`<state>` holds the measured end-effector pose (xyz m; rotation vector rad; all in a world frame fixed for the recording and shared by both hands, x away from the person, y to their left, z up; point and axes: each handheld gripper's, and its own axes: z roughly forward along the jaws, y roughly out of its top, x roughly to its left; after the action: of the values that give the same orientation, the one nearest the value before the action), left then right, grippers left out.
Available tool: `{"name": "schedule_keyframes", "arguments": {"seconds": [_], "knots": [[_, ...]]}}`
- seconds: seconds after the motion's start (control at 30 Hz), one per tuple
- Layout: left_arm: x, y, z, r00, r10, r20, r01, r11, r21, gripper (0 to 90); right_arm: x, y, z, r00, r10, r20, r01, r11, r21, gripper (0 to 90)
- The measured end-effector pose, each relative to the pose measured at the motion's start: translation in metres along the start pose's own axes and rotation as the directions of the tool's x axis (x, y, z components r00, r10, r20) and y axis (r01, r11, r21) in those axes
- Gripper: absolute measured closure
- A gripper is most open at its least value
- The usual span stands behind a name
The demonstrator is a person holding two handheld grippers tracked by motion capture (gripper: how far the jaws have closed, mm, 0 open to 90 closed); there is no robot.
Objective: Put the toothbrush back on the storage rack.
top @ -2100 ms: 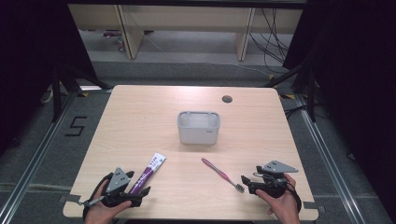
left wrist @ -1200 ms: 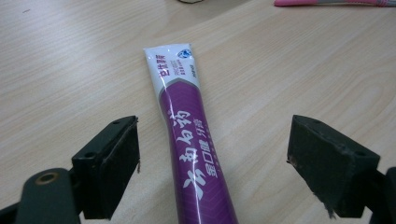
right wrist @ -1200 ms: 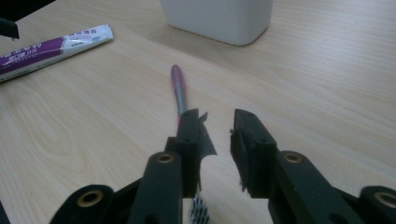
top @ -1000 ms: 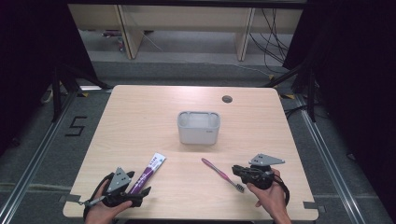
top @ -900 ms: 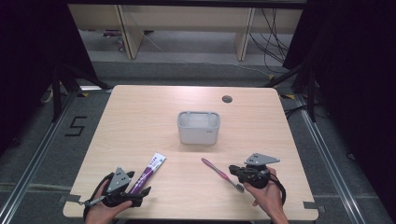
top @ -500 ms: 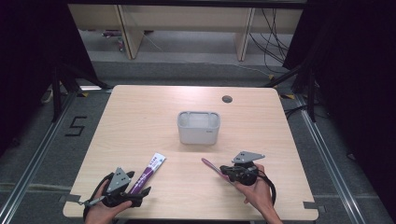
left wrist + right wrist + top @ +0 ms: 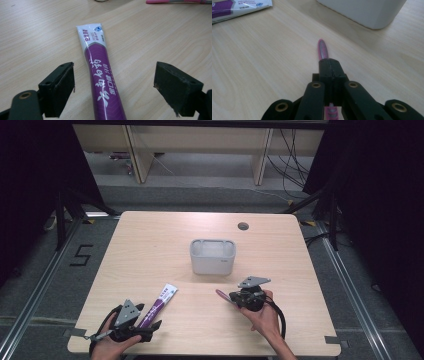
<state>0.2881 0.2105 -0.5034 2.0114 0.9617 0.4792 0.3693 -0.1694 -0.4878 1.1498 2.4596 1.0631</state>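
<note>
two items lie loose on the near half of the table [image 7: 150, 235]; a white tub [image 7: 212, 256] stands at centre, well apart from both grippers.

order, largest to smallest:

- white tub: open-topped, upright, rigid-looking. untouched. its contents cannot be made out from the high view.
- toothpaste tube [image 7: 102, 75]: purple and white, lying flat at near left, its flat crimped end pointing far. left gripper [image 7: 113, 87] sits low over it with jaws spread wide, one on each side of the tube, neither pad touching. judged soft and squashy, with a glossy and likely slick skin; a hard pinch at mid-body would dent it. better hold would be across the width near the stiffer crimped end or close to the cap end, which is out of frame.
- toothbrush [image 7: 323, 51]: pink, slim, lying on the table at near right, just near of the tub. right gripper [image 7: 329, 66] has its jaws closed on the handle, the pink tip poking out beyond them and a bit of striped handle showing behind. judged light and stiff, smooth plastic, so it may swivel between the pads if pinched off-centre; current hold seems part-way along the handle, which should lift it level enough. whether it is clear of the wood yet, cannot tell.
</note>
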Motion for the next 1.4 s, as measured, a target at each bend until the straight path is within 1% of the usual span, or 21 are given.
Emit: {"name": "schedule_keyframes", "arguments": {"seconds": [0.03, 0.07, 0.1, 0.13, 0.17, 0.23, 0.3, 0.47, 0.7, 0.73, 0.8, 0.83, 0.87, 1.0, 1.07, 1.1, 1.17, 1.2, 1.3, 1.33, 1.4], "knots": [[0.0, 0.0, 0.0, 1.0, 0.001, 0.001, -0.001, 1.0, -0.001, 16.3, 0.002, 0.002, 0.004, 0.9999, 0.014, -0.001, -0.014, 1.0, -0.022, 90.0], [0.0, 0.0, 0.0, 1.0, -0.002, -0.001, 0.002, 1.0, -0.001, 16.4, 0.001, 0.004, 0.005, 1.0, -0.002, 0.008, 0.002, 1.0, -0.007, 90.0], [0.0, 0.0, -0.001, 1.0, 0.0, 0.0, 0.0, 1.0, 0.006, 16.4, 0.001, 0.006, 0.008, 0.9998, -0.001, 0.019, 0.001, 1.0, -0.017, 90.0], [0.0, 0.0, 0.0, 1.0, 0.0, 0.0, 0.0, 1.0, 0.001, 16.4, 0.0, 0.008, 0.009, 0.9998, -0.01, 0.015, 0.01, 1.0, 0.005, 90.0], [0.0, 0.0, 0.0, 1.0, 0.001, 0.0, -0.001, 1.0, -0.003, 16.4, 0.0, 0.011, 0.013, 0.9998, 0.012, 0.017, -0.013, 1.0, 0.01, 90.0], [0.0, 0.0, 0.0, 1.0, 0.002, -0.001, -0.002, 1.0, -0.002, 16.4, 0.0, 0.011, 0.017, 0.9997, -0.001, 0.022, 0.001, 1.0, -0.004, 90.0], [0.0, 0.0, 0.0, 1.0, -0.001, 0.001, 0.001, 1.0, -0.002, 16.3, -0.001, 0.014, 0.023, 0.9995, 0.01, 0.031, -0.011, 1.0, 0.019, 90.0], [0.0, 0.0, 0.0, 1.0, -0.002, 0.0, 0.002, 1.0, -0.001, 16.3, -0.002, 0.02, 0.028, 0.9998, -0.01, 0.02, 0.008, 0.998, 0.061, 90.0], [0.0, 0.0, -0.001, 1.0, 0.002, 0.002, -0.002, 1.0, 0.008, 16.4, -0.001, 0.022, 0.038, 0.9993, -0.029, 0.021, 0.028, 0.997, 0.078, 90.0], [0.0, 0.0, -0.001, 1.0, 0.003, 0.002, -0.003, 1.0, 0.006, 16.3, 0.0, 0.023, 0.037, 0.9998, -0.012, 0.014, 0.011, 0.996, 0.093, 90.0], [-0.001, 0.0, -0.001, 1.0, -0.002, 0.0, 0.002, 1.0, 0.0, 16.4, 0.002, 0.022, 0.038, 0.9996, -0.013, 0.024, 0.011, 0.996, 0.083, 90.0], [-0.001, 0.0, 0.0, 1.0, -0.01, 0.0, 0.01, 0.9999, -0.006, 16.3, 0.006, 0.023, 0.037, 1.0, 0.002, 0.009, -0.003, 0.995, 0.099, 90.0], [0.001, 0.0, 0.0, 1.0, 0.003, -0.003, -0.003, 1.0, -0.001, 16.3, 0.01, 0.023, 0.037, 0.9998, -0.02, 0.001, 0.02, 0.994, 0.106, 90.0], [-0.001, 0.0, 0.0, 1.0, -0.01, 0.0, 0.01, 0.9999, -0.006, 16.4, 0.018, 0.023, 0.038, 0.9997, -0.018, -0.017, 0.02, 0.992, 0.122, 90.0], [-0.001, 0.0, 0.0, 1.0, -0.009, -0.001, 0.009, 0.9999, -0.008, 16.4, 0.021, 0.023, 0.039, 0.9996, -0.018, -0.023, 0.02, 0.994, 0.109, 89.9], [-0.001, 0.0, 0.0, 1.0, -0.009, -0.001, 0.009, 0.9999, -0.008, 16.4, 0.02, 0.023, 0.038, 0.9983, -0.05, -0.029, 0.053, 0.992, 0.115, 89.9], [0.001, 0.0, -0.001, 1.0, 0.003, -0.006, -0.003, 1.0, 0.0, 16.4, 0.021, 0.023, 0.038, 0.9968, -0.072, -0.036, 0.075, 0.992, 0.105, 89.9], [0.0, 0.0, 0.0, 1.0, -0.003, -0.002, 0.003, 1.0, -0.005, 16.3, 0.024, 0.022, 0.036, 0.9955, -0.077, -0.055, 0.083, 0.99, 0.111, 89.8], [-0.001, 0.0, 0.0, 1.0, -0.008, -0.001, 0.008, 0.9999, -0.008, 16.4, 0.029, 0.02, 0.037, 0.9958, -0.067, -0.062, 0.074, 0.991, 0.113, 89.8], [-0.001, 0.0, -0.001, 1.0, -0.009, -0.002, 0.009, 0.9999, -0.008, 16.4, 0.028, 0.02, 0.036, 0.994, -0.089, -0.064, 0.096, 0.988, 0.119, 89.8], [-0.001, 0.0, -0.001, 0.9999, -0.01, -0.002, 0.01, 0.9999, -0.01, 16.4, 0.033, 0.019, 0.034, 0.9947, -0.069, -0.076, 0.079, 0.988, 0.136, 89.7]]}}
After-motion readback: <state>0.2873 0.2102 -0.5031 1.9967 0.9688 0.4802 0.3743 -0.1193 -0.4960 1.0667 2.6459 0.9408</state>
